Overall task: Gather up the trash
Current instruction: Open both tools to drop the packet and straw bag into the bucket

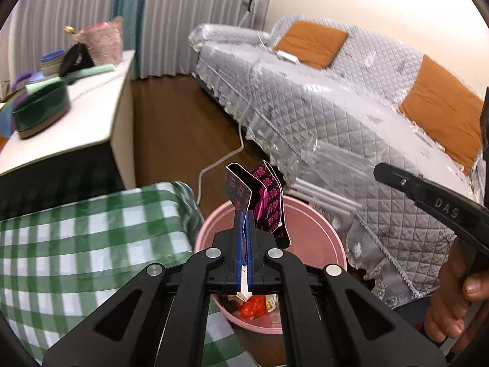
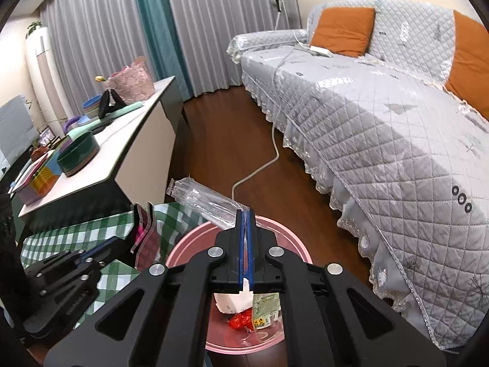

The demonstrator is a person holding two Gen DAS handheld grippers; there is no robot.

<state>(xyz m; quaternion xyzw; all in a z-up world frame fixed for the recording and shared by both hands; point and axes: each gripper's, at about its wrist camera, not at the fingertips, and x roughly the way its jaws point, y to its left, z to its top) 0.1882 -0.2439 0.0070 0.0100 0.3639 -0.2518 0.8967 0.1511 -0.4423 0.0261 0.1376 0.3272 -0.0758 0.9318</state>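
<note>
pointing up-left, clear wrapper (image 2: 204, 202)

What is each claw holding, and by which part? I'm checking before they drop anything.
Left claw: black-and-pink wrapper, pinched at its lower edge. Right claw: clear plastic bag, pinched at one end.

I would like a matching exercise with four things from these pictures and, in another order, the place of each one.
Things:
1. black and pink packet
2. clear plastic wrapper
3. red wrapper
4. green bowl

Places:
a. on the white counter
b. in the right tongs
c. inside the pink bin
d. in the left tongs

Pairs: 1-d, 2-b, 3-c, 4-a
</note>
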